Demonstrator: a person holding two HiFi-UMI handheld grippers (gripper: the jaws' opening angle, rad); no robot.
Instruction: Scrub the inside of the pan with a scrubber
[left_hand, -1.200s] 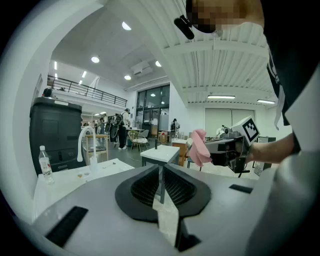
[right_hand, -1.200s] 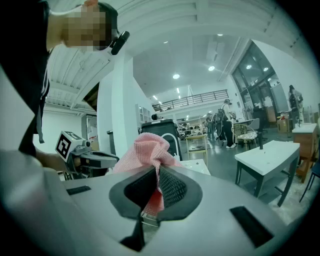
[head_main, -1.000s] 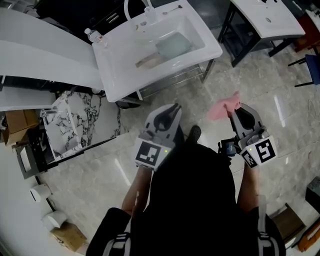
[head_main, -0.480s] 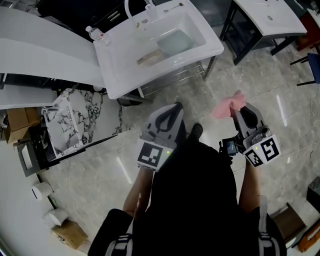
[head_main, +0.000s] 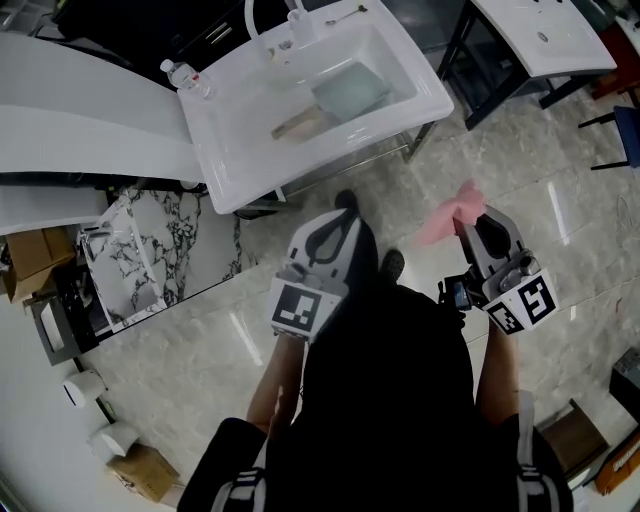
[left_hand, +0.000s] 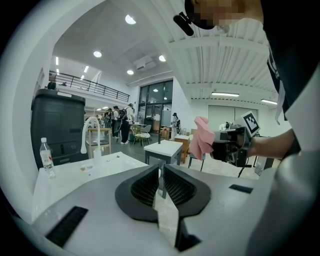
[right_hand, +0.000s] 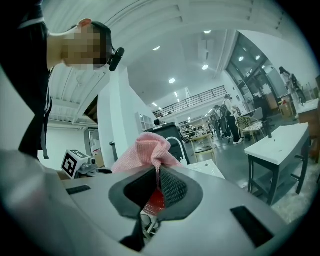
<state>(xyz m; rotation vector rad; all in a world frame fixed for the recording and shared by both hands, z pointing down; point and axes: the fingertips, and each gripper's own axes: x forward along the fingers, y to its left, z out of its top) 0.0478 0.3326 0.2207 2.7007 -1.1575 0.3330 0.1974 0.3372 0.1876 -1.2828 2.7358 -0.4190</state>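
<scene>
A pale green square pan (head_main: 348, 88) with a wooden handle (head_main: 295, 122) lies in the white sink basin (head_main: 240, 140) at the top of the head view. Both grippers hang over the floor in front of the sink, well short of it. My left gripper (head_main: 345, 207) is shut with nothing between its jaws (left_hand: 161, 170). To its right, my right gripper (head_main: 468, 224) is shut on a pink mesh scrubber cloth (head_main: 445, 218), which bunches up above the jaws (right_hand: 145, 152). The left gripper view also shows that cloth (left_hand: 201, 137).
A water bottle (head_main: 185, 80) and a faucet (head_main: 262, 15) stand on the sink's rim. A second white sink table (head_main: 540, 35) is at the top right, and a marble slab (head_main: 150, 250) leans at the left. Boxes and paper rolls (head_main: 110, 440) lie at the lower left.
Both grippers have shifted slightly towards the sink, with their grips unchanged. A dark shoe now shows on the floor just ahead of the left gripper.
</scene>
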